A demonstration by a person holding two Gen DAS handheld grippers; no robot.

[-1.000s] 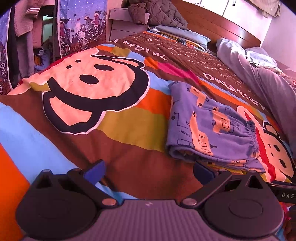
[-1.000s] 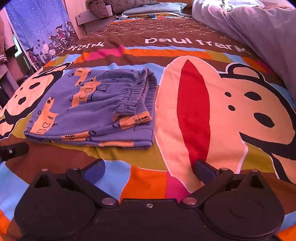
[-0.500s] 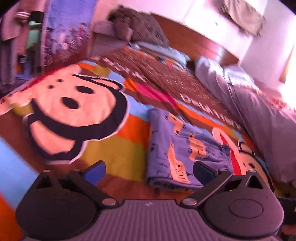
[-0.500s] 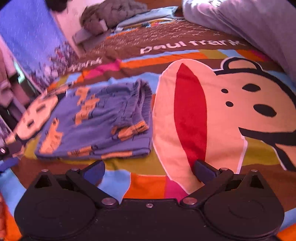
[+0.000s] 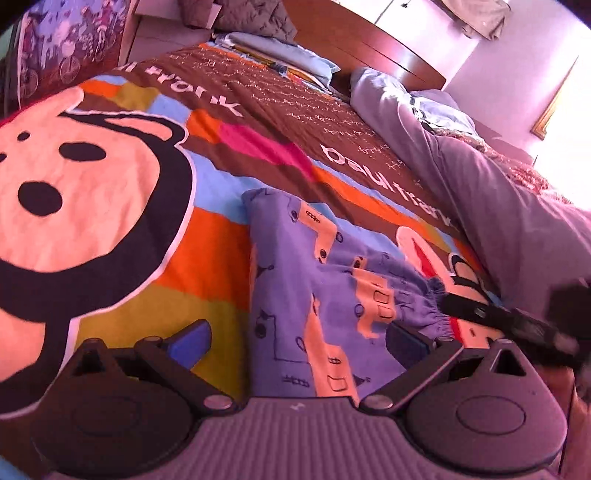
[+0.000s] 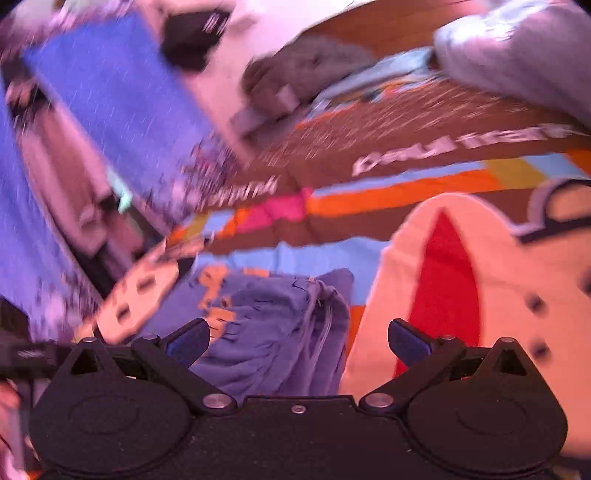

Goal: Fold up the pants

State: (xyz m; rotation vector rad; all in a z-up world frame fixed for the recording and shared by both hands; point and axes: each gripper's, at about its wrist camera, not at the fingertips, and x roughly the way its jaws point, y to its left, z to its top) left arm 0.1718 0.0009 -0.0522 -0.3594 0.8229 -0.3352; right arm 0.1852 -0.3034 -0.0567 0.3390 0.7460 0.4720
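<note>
The folded blue pants (image 5: 314, 295) with orange car prints lie flat on the colourful bedspread (image 5: 207, 243). My left gripper (image 5: 299, 341) is open and empty, low over the near end of the pants, its blue fingertips (image 5: 192, 338) either side of the left fold edge. The right gripper shows in this view as a dark blurred shape (image 5: 517, 325) at the waistband end. In the blurred right wrist view the pants (image 6: 273, 332) lie between the open, empty right gripper (image 6: 299, 341) fingers, with the waistband close to the camera.
A grey-lilac duvet (image 5: 509, 206) lies along the bed's right side. Pillows and a brown quilted bundle (image 5: 255, 18) lie by the wooden headboard (image 5: 369, 48). A blue curtain (image 6: 122, 110) and hanging clothes stand left of the bed.
Both grippers have moved forward and down toward the pants; the left has swung right over the pants. The right view tilted and blurred with motion. The pants lie where they were.
</note>
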